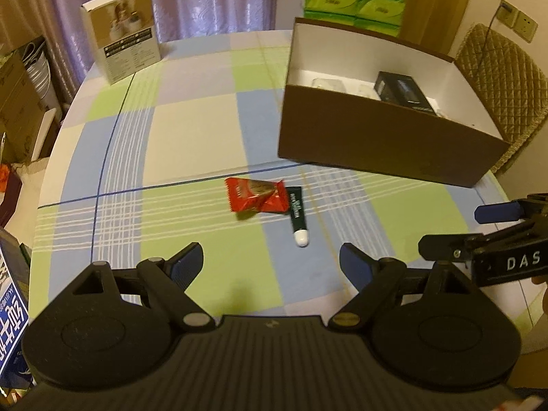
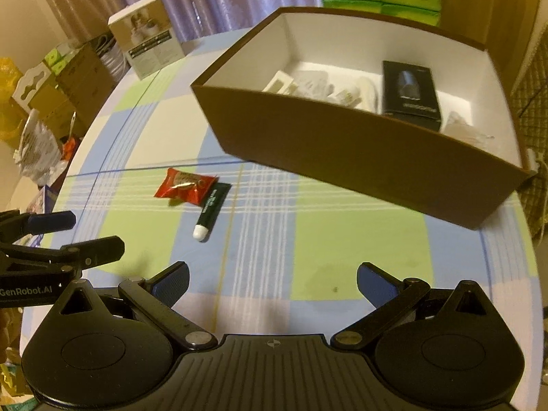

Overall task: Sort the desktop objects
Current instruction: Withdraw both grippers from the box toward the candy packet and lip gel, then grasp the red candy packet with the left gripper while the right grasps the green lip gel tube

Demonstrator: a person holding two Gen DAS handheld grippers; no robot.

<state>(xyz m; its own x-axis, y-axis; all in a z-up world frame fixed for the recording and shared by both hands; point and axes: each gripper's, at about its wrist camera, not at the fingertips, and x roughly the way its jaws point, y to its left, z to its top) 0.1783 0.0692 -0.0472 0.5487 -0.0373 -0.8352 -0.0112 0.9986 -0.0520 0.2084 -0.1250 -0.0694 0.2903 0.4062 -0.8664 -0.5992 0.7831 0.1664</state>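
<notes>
left claw wide, empty | right claw wide, empty | red packet touching green tube (box beyond)

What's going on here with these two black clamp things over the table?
A person is tidying small items off a checked tablecloth into a brown box, using a hand-held gripping tool in each hand. Right now both the left tool and the right tool are open and empty, hovering above the table. A red snack packet and a dark green tube lie touching each other on the cloth, not yet picked up. The box already holds a black carton and some pale items.
</notes>
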